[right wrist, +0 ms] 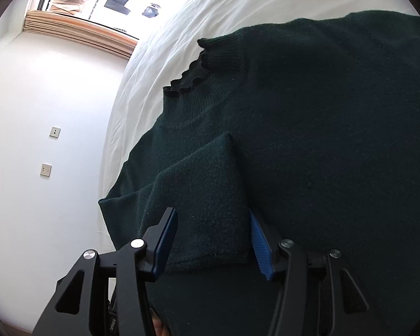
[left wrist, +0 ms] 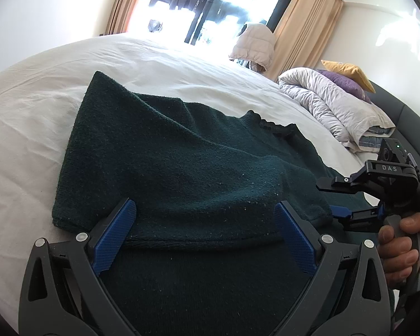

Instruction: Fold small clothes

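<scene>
Dark green sweater [left wrist: 182,162] lies on the bed [left wrist: 28,117], a sleeve folded across. Left claw [left wrist: 204,235] spread wide, grasping nothing, hem between its pads. Right claw [right wrist: 212,238] straddles the sleeve [right wrist: 207,196]; grip unclear. Next, probably: pinch the hem, fold toward the collar [right wrist: 193,72].

A wide bed [left wrist: 42,89] in a rumpled white sheet fills the room. Beyond its far edge a tall glass door [left wrist: 210,2] lets in hard daylight, with washing hanging outside and beige curtains [left wrist: 308,25] drawn back on both sides. At the bed's head end lie a bundled pale duvet [left wrist: 330,103], a purple pillow [left wrist: 347,84] and a yellow cushion [left wrist: 347,71] against a dark headboard [left wrist: 400,117]. The walls [right wrist: 42,98] are plain white; two switch plates [right wrist: 54,132] sit beside the bed.
</scene>
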A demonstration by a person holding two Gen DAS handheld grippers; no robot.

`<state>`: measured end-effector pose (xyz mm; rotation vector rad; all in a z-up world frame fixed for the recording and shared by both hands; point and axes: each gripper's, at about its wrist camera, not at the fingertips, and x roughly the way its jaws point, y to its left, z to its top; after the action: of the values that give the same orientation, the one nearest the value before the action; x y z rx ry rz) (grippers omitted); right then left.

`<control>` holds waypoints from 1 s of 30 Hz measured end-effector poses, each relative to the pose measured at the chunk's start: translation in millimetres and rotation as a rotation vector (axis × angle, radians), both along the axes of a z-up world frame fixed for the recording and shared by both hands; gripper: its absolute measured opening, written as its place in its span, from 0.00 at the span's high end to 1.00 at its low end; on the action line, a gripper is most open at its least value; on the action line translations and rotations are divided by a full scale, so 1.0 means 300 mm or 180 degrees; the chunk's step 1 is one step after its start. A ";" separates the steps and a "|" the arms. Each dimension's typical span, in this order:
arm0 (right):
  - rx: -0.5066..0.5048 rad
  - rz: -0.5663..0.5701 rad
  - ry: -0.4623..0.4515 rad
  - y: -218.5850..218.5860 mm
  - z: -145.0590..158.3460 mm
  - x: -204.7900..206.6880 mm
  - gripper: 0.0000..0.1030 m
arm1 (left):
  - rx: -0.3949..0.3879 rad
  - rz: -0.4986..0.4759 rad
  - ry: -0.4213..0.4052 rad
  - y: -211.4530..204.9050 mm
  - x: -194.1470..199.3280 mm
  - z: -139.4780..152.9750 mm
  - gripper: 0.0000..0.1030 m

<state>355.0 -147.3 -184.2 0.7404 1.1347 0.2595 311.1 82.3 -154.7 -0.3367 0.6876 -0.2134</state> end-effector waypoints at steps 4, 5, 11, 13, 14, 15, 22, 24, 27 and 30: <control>-0.0079 0.0160 -0.0042 0.024 -0.001 0.051 0.48 | -0.0002 -0.0003 0.0001 0.002 0.000 0.001 0.03; -0.0179 0.0210 -0.0066 0.035 0.006 0.058 0.59 | -0.0004 -0.0003 0.0000 0.002 0.000 0.000 0.03; -0.0343 0.0125 -0.0218 0.005 0.034 0.039 0.88 | -0.0019 -0.0008 -0.0008 0.005 0.001 -0.002 0.03; -0.0403 0.0111 -0.0299 -0.007 0.061 0.031 0.89 | -0.0025 -0.0012 -0.0012 0.006 0.005 -0.005 0.03; -0.0424 0.0111 -0.0336 -0.015 0.074 0.024 0.89 | -0.0028 -0.0015 -0.0015 0.007 0.006 -0.006 0.03; -0.0457 0.0099 -0.0375 -0.022 0.087 0.022 0.90 | -0.0030 -0.0016 -0.0017 0.009 0.007 -0.006 0.03; -0.0522 -0.0265 -0.0509 -0.158 0.149 0.003 0.99 | -0.0059 -0.0019 -0.0070 0.026 0.008 -0.002 0.03; -0.0405 -0.0266 -0.0453 -0.194 0.140 0.002 0.99 | -0.0080 -0.0021 -0.0096 0.035 0.009 0.001 0.03; -0.0189 0.0073 -0.0364 -0.166 0.124 0.002 0.96 | -0.0104 -0.0026 -0.0125 0.045 0.011 0.003 0.03; -0.0092 0.0191 -0.0183 -0.124 0.111 -0.028 0.75 | -0.0159 -0.0033 -0.0154 0.058 0.012 0.006 0.03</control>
<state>346.7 -184.5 -151.0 0.6700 1.1051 0.3126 314.8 99.8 -152.9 -0.3746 0.6372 -0.2480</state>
